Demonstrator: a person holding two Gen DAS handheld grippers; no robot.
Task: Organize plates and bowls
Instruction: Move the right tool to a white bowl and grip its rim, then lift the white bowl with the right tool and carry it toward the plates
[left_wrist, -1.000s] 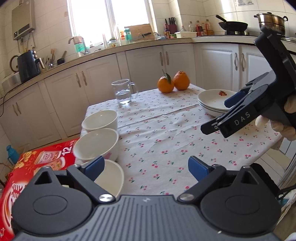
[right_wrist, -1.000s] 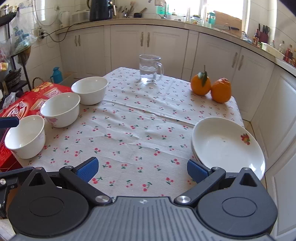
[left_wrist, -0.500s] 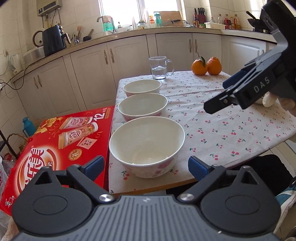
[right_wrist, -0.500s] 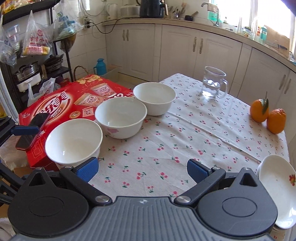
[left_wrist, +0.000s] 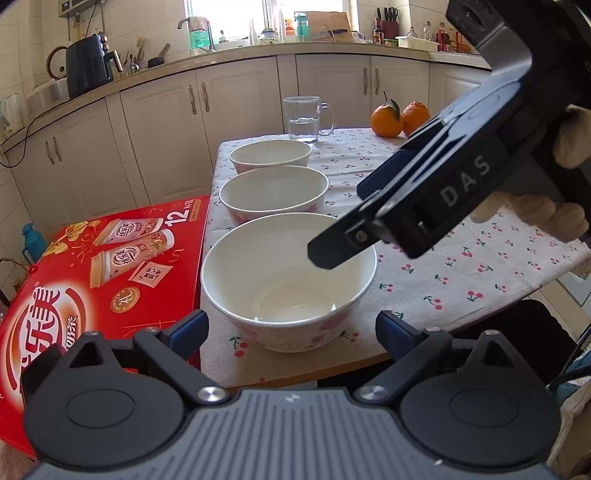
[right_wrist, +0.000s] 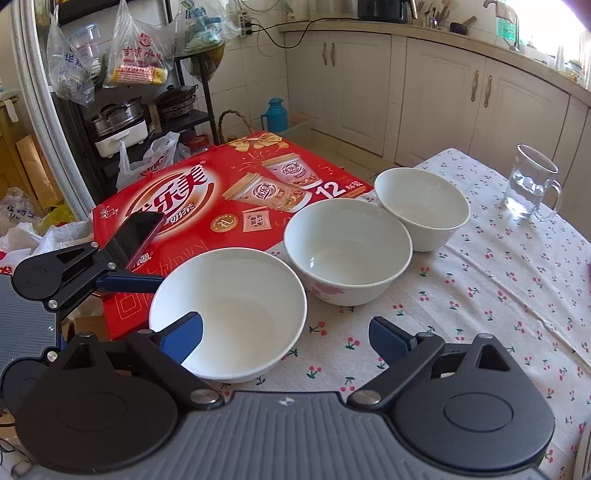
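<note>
Three white bowls stand in a row along the left edge of the desk (left_wrist: 480, 258), and the nearest bowl (left_wrist: 288, 284) is the one both tools are closing on. In the left wrist view it sits at lower centre, straight ahead of the left gripper (left_wrist: 291, 330) and between the lines of its two blue pads; the bowl is round, so it offers no long axis, only a rim to take. The right gripper (right_wrist: 286, 332) reaches in from the upper right of that same view, its dark tip hanging over the bowl's right rim.

In the right wrist view the bowl lies at lower left. The left-hand blue pad stands over its inside, the other outside over the cloth, so the near rim runs between them. My judgement is that the right hand is better placed for a rim pinch.

Left jaws: spread wide, holding nothing, the bowl ahead and untouched. Right jaws: still well open though they have just been closing, astride the rim, no pad pressing that I can see

The middle bowl (right_wrist: 347, 251) and far bowl (right_wrist: 421, 206) wait behind
</note>
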